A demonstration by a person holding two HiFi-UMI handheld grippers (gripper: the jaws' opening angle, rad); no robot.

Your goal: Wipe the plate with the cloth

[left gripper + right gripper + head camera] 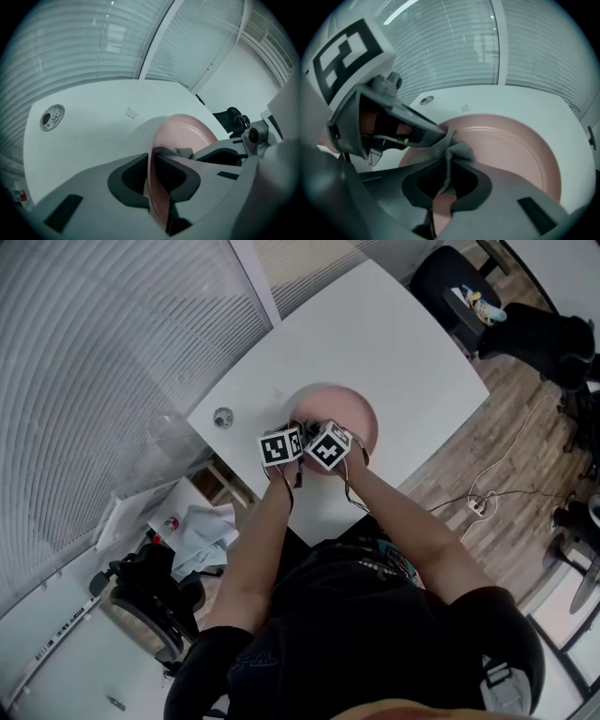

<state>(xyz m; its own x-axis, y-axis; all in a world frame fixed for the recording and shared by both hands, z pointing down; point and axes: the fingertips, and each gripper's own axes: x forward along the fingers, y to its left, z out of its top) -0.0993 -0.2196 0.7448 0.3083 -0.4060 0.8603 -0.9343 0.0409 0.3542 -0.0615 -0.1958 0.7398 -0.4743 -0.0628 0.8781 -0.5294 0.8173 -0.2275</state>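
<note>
Right gripper view shows the right gripper (445, 165) closed on the grey cloth (461, 151), over the pink plate (515, 145); the left gripper (154, 155) clamps the plate's rim.

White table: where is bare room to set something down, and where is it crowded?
Bare: the stretch beyond the pink plate; the strip between it and the round port. Crowded: the near edge, where left gripper and right gripper meet.
</note>
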